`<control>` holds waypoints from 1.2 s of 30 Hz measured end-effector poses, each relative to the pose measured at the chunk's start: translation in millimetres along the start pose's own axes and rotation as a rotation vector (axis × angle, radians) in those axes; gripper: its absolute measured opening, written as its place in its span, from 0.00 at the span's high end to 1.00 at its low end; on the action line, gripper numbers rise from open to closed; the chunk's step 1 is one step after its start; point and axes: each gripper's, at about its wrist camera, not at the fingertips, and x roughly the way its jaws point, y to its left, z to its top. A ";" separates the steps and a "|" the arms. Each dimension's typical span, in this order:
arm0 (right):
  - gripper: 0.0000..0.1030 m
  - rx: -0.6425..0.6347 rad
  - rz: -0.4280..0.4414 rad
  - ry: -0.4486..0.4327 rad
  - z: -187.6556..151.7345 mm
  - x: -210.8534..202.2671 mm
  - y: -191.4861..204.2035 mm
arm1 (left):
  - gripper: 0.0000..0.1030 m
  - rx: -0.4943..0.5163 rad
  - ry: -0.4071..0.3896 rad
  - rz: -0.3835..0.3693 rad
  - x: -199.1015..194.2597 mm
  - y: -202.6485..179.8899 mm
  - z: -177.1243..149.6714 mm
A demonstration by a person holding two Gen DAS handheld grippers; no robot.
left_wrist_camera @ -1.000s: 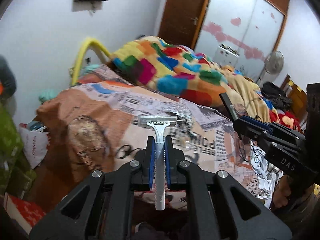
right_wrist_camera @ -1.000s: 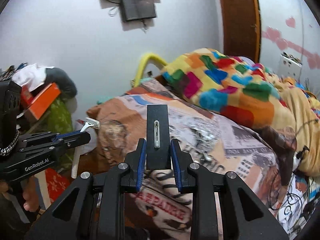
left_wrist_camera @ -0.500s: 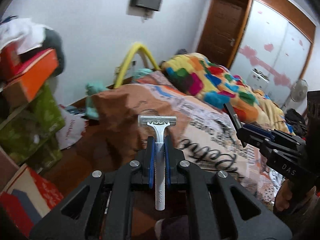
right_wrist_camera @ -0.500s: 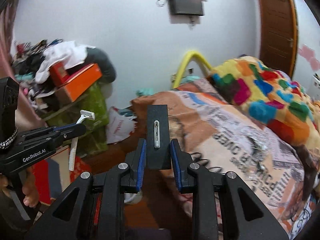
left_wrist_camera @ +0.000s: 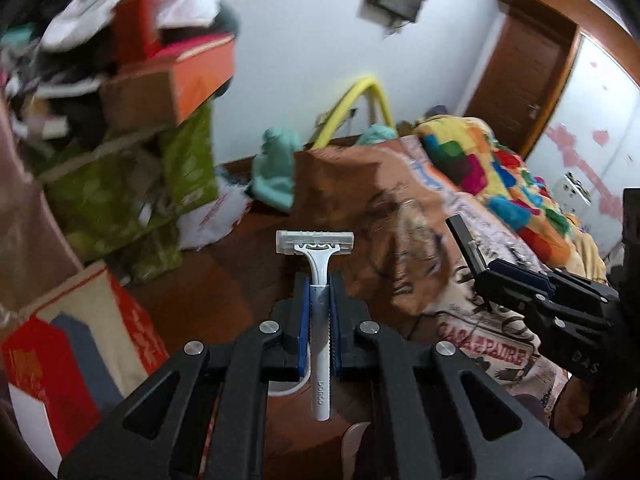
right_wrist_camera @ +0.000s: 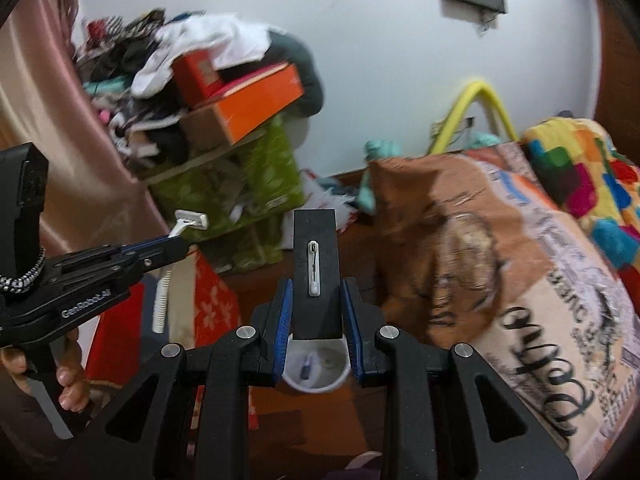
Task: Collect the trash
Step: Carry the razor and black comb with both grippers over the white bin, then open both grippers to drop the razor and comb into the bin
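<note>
Your left gripper point(left_wrist_camera: 319, 304): pinching a white disposable razor point(left_wrist_camera: 318, 296) by its handle, capped head standing upright just past the fingertips. Your right gripper point(right_wrist_camera: 316, 308): clamped on a flat black card point(right_wrist_camera: 316, 276) with a small white safety pin point(right_wrist_camera: 314, 268) fixed to its face, card upright between the blue pads. Directly below that gripper: a white cup point(right_wrist_camera: 316, 368) on the floor, small scraps inside. Right: bed point(right_wrist_camera: 520, 260) with printed sheet.
</note>
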 end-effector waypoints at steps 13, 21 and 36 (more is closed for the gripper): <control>0.78 0.005 0.077 0.261 -29.4 109.9 13.8 | 0.92 -0.176 0.269 0.015 107.0 65.9 -63.7; 0.78 0.033 0.082 0.398 -42.2 166.1 -3.2 | 0.92 -0.182 0.401 0.034 168.5 68.9 -83.1; 0.69 0.069 0.103 0.435 -35.5 181.9 -19.7 | 0.69 -0.230 0.443 0.087 188.9 76.3 -73.0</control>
